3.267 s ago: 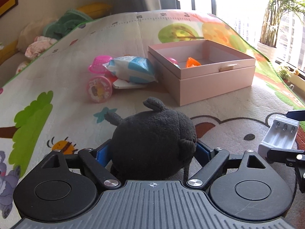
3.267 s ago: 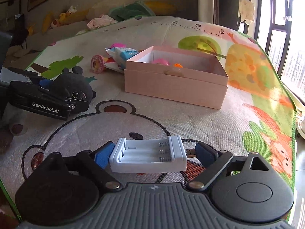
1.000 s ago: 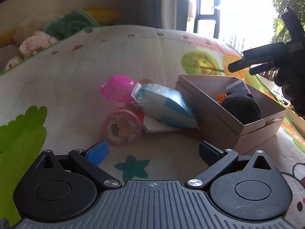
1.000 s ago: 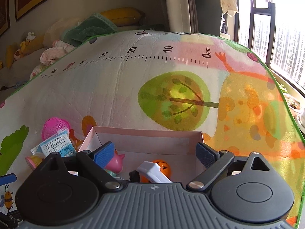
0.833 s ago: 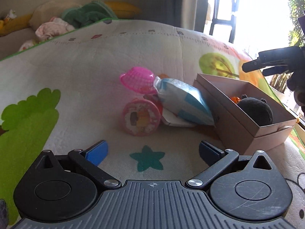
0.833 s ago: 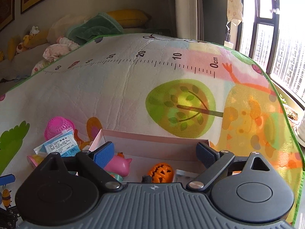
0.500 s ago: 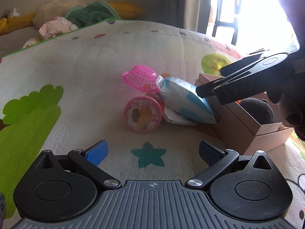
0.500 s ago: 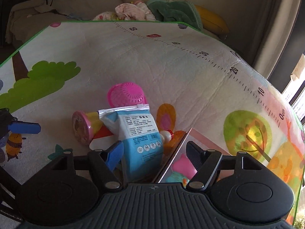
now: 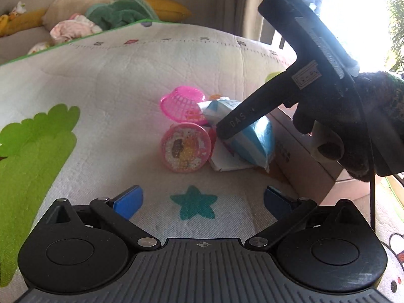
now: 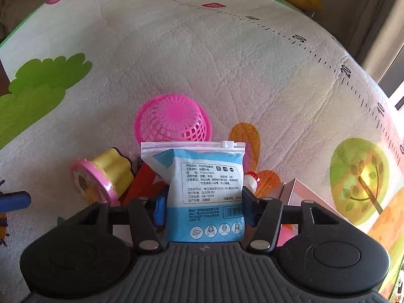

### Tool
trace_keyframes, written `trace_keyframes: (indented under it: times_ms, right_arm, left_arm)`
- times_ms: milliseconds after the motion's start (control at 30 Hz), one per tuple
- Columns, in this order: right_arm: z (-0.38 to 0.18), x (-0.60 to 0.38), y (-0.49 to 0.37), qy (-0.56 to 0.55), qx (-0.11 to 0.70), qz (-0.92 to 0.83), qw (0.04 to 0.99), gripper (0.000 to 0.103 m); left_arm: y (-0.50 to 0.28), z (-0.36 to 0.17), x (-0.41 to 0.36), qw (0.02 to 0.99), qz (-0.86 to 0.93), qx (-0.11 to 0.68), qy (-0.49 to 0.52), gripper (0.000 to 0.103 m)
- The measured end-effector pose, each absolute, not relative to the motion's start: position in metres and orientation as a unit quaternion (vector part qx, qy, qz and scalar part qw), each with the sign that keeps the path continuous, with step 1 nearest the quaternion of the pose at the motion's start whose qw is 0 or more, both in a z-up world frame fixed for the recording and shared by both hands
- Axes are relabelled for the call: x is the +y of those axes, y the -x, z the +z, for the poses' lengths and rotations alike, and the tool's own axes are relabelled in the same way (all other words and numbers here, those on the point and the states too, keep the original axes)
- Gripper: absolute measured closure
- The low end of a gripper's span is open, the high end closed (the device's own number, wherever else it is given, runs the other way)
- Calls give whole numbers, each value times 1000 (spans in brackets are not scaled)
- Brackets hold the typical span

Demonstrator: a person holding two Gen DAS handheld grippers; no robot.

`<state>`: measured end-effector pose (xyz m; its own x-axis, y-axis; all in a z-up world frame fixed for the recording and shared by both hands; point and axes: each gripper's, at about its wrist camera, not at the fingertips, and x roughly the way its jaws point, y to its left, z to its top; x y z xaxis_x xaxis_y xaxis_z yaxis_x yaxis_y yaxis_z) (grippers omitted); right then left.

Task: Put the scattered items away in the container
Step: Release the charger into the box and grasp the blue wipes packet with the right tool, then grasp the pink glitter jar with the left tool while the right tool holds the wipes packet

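Note:
My right gripper (image 10: 203,207) straddles a blue and white packet in a clear zip bag (image 10: 205,192), a pad against each side of it. The packet (image 9: 248,136) lies on the play mat against the pink box (image 9: 305,161), whose corner also shows in the right wrist view (image 10: 300,194). A pink mesh basket (image 10: 173,121) lies overturned behind the packet, and a pink and yellow round toy (image 10: 101,176) lies on its side to the left. My left gripper (image 9: 202,199) is open and empty, low over the mat in front of this pile.
A red and white card (image 10: 144,179) lies under the packet. A small red-capped bottle (image 10: 251,179) pokes out by the box. The right gripper's body and gloved hand (image 9: 328,80) fill the upper right of the left wrist view. Pillows and clothes (image 9: 101,17) line the mat's far edge.
My right gripper has left the box, swung left and down onto the blue packet, and its jaws have closed in around it. My left gripper has edged closer to the pile.

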<state>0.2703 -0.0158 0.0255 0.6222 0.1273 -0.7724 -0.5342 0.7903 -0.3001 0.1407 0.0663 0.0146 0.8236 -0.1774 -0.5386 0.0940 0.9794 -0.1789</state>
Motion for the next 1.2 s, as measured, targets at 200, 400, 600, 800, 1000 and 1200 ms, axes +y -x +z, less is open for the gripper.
trace_keyframes:
  times_ms: [200, 400, 600, 800, 1000, 1200]
  right_arm:
    - [57, -41, -233, 221, 356, 217, 881, 50]
    - [100, -95, -173, 140, 339, 269, 890, 50]
    - [101, -159, -109, 115, 348, 257, 894, 50]
    - [58, -198, -68, 157, 367, 197, 895, 50]
    - [25, -222, -59, 131, 372, 169, 903, 48]
    - [26, -235, -53, 91, 351, 168, 917, 31]
  left_arm:
    - [-143, 13, 66, 951, -65, 294, 72, 0]
    - [-146, 12, 69, 948, -51, 303, 78, 0]
    - [-147, 15, 53, 951, -28, 308, 24, 0]
    - [-159, 30, 39, 961, -9, 276, -11, 0]
    - [-187, 30, 30, 958, 38, 279, -51, 0]
    - [-208, 19, 33, 952, 53, 301, -35, 1]
